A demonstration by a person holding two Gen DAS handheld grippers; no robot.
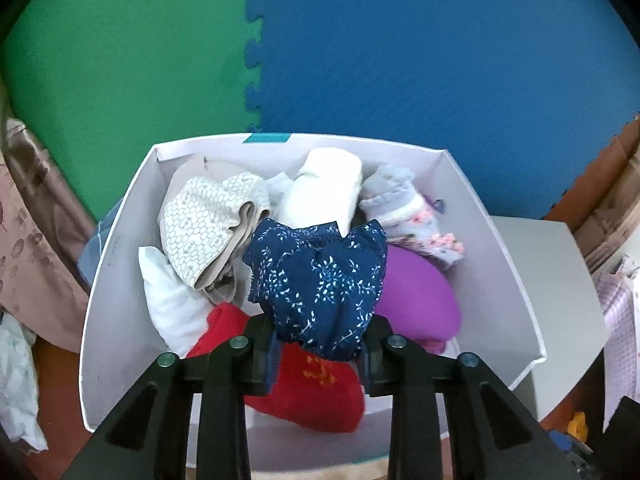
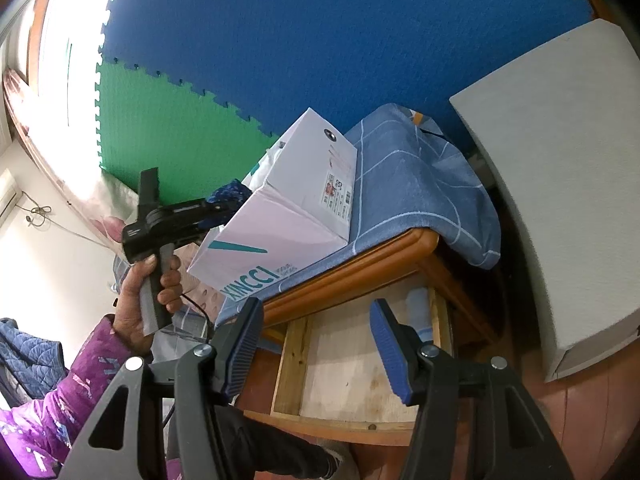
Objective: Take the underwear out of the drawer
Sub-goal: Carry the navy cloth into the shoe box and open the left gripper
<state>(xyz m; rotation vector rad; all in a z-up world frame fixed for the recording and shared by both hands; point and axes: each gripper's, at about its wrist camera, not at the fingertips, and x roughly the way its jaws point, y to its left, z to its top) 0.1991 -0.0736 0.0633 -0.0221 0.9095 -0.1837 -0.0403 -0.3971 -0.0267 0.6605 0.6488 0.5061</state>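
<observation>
The drawer is a white cardboard box (image 1: 116,280) holding several folded garments: a beige patterned pair (image 1: 208,224), a white one (image 1: 320,188), a pale flowered one (image 1: 412,216), a purple one (image 1: 420,300) and a red one (image 1: 316,396). My left gripper (image 1: 320,350) is shut on navy floral underwear (image 1: 320,276), which bunches up between its fingers above the red piece. In the right wrist view the same box (image 2: 288,216) sits on a table, with the left gripper (image 2: 218,204) at its open end, navy fabric (image 2: 230,194) at its tip. My right gripper (image 2: 316,320) stands open and empty, below the table edge.
The box rests on a blue checked cloth (image 2: 420,184) over a wooden table (image 2: 360,276). A grey-white panel (image 2: 560,184) stands at the right. Green (image 1: 128,80) and blue (image 1: 440,60) foam mats lie behind. A person's hand (image 2: 140,304) in a purple sleeve holds the left gripper.
</observation>
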